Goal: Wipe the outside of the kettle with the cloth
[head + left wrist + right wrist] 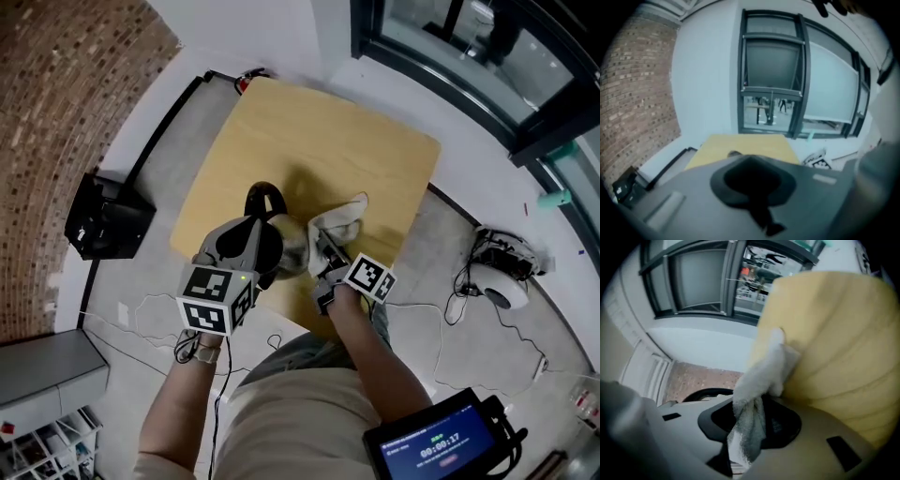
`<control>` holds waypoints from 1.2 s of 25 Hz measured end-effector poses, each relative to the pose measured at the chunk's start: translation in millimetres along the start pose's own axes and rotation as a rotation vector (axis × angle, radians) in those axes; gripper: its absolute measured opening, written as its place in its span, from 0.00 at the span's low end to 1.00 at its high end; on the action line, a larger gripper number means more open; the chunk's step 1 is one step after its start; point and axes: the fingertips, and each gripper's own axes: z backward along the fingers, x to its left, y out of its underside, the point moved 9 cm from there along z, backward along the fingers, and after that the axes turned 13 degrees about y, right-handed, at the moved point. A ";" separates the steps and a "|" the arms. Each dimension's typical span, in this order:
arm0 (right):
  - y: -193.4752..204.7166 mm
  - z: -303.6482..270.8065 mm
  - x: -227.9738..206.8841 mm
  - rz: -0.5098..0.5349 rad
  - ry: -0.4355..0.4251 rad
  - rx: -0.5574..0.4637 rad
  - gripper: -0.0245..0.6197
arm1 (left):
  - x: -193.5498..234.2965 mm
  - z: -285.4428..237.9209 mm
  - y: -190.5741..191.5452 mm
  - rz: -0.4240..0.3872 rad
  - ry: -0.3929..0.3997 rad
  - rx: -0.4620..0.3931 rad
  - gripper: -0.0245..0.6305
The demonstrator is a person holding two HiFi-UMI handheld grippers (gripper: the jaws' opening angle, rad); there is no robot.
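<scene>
Plainly, the kettle (294,246) stands on the desk (281,122) near the person's edge, between both grippers. Its body is rounded, shiny metal, with a black looped handle (265,197) arching over the top. The right gripper (328,251) has its jaws clamped on a crumpled white cloth (342,217), lying against the kettle's side. The left gripper (253,246) sits over the kettle, jaws together, nothing between them.

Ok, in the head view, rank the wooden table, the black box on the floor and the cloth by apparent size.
Largest to smallest:
1. wooden table
2. black box
3. cloth
The black box lies lower than the cloth, farther from the camera, yet looks bigger, so that order is safe.
</scene>
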 end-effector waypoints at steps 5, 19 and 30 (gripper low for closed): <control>-24.0 7.4 103.6 0.265 -0.262 0.092 0.25 | -4.2 -5.3 -2.0 -0.017 0.000 0.004 0.03; 8.1 43.7 117.7 0.310 -0.291 -0.056 0.25 | -2.9 -4.6 -0.4 -0.025 -0.014 -0.007 0.03; 46.2 68.5 87.6 0.266 -0.270 -0.073 0.25 | -2.5 -2.9 0.1 -0.034 -0.029 -0.011 0.03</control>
